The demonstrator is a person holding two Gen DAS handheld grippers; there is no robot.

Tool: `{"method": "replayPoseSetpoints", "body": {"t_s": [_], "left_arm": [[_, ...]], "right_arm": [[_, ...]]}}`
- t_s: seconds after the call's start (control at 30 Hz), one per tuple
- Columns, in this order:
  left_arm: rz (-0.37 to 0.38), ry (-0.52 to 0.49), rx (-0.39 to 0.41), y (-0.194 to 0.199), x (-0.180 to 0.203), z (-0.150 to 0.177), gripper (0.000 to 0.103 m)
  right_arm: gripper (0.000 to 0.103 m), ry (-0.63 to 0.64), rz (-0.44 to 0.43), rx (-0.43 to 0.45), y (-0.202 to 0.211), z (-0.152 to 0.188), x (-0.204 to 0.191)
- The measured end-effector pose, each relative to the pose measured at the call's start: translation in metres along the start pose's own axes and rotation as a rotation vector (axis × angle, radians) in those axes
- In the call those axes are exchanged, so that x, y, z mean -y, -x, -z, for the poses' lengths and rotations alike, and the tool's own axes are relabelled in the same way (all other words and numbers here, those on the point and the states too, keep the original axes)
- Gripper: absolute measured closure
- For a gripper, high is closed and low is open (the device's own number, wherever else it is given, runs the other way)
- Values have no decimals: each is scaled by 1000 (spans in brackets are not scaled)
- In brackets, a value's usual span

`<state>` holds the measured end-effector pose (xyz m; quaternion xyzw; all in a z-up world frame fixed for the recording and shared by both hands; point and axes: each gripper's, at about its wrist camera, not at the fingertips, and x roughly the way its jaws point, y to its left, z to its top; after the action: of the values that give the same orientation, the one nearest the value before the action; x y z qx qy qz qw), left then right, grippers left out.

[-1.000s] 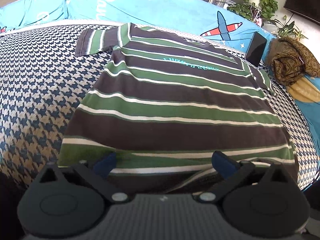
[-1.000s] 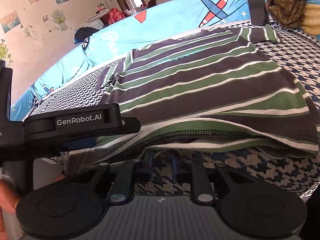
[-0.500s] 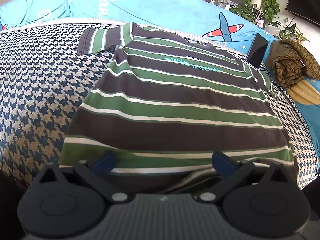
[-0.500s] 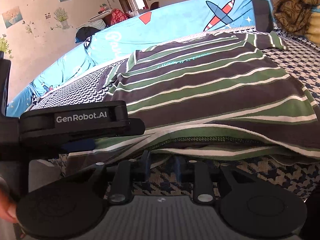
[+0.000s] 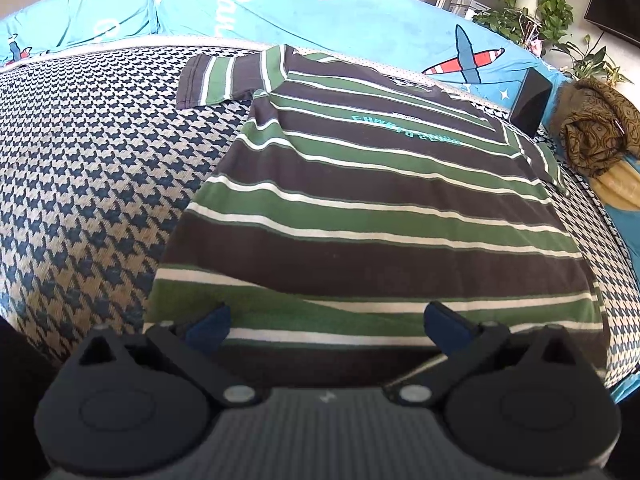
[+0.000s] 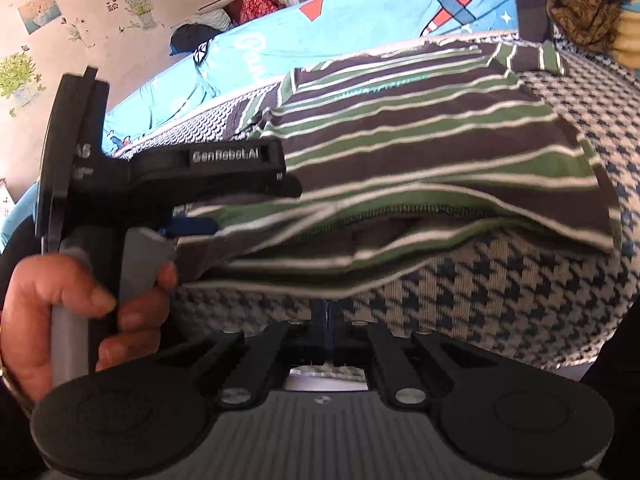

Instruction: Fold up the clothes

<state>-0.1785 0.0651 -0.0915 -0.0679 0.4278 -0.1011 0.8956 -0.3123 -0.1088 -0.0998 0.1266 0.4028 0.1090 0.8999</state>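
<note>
**Hem raised off the bed as the first fold is begun**

The striped T-shirt (image 5: 372, 216) is spread face up on the houndstooth bed cover (image 5: 88, 168), collar away from the fingers, hem nearest them. Compared with a second ago, the near hem is seen lifted higher in the right wrist view: the green edge (image 6: 400, 210) now hangs clear of the cover, a dark gap is opened beneath it, and motion blur is visible along the cloth. In the left wrist view the shirt is seen from slightly higher than before.

The left gripper (image 5: 326, 322) is seen with its blue fingers (image 5: 208, 322) spread wide, the hem lying between and just past them; nothing is grasped there in that view. In the right wrist view the same tool (image 6: 224, 168) is held at the left hem corner, the cloth tented up around its tip. The right gripper (image 6: 326, 316) is clenched, its fingers pressed together just below the hanging hem; whether cloth is pinched between them cannot be told.

The lift is judged to be the start of carrying the hem forward toward the collar. The sagging middle of the hem could be expected to bunch if the corners are raised unevenly.
</note>
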Motion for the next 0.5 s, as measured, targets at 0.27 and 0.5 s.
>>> {"method": "replayPoseSetpoints", "body": {"t_s": [0.27, 0.5], "left_arm": [[6, -39, 16, 8, 9, 6, 0], [11, -85, 24, 10, 17, 10, 0]], "right_arm": [[96, -215, 148, 70, 10, -6, 41], [92, -314, 271, 181, 16, -14, 66]]}}
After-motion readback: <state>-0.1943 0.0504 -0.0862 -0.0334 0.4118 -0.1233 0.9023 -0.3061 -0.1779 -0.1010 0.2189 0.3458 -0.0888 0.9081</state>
